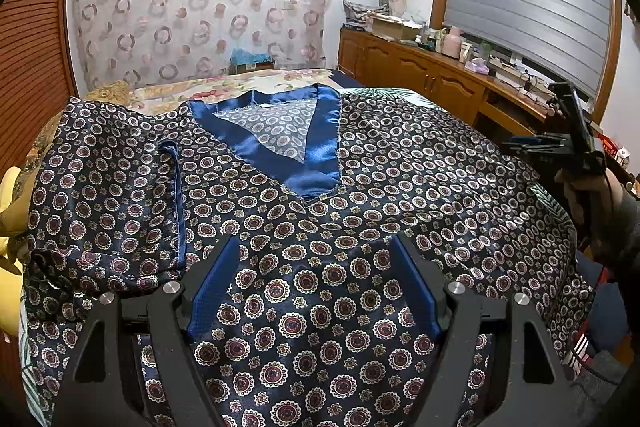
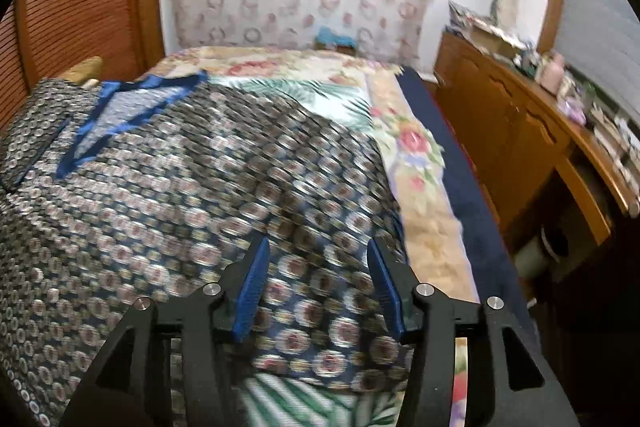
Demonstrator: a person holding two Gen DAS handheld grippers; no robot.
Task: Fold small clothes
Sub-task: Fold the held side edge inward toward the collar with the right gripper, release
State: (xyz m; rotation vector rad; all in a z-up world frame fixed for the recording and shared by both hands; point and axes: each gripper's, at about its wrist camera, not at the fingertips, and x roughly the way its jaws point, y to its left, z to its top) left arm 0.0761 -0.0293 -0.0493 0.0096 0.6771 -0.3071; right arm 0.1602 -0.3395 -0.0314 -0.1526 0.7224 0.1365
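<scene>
Two grippers hang over one garment, a dark patterned satin top (image 1: pixel 360 187) spread front-up on the bed (image 2: pixel 420 163); the left gripper (image 1: pixel 316 279) has its jaws wide, the printed cloth lying directly between and below them, with nothing held; ahead of these jaws sits the blue V-neck trim (image 1: pixel 304 163), and to their left a sleeve with a blue hem (image 1: pixel 176 195) lies folded over the body; the right gripper (image 2: pixel 318 287) also stands with jaws wide and nothing gripped, above the top's lower right part, its edge just right of the jaws on the floral bedcover; this view is motion-blurred; farther right stands a wooden cabinet (image 2: pixel 512 131).
</scene>
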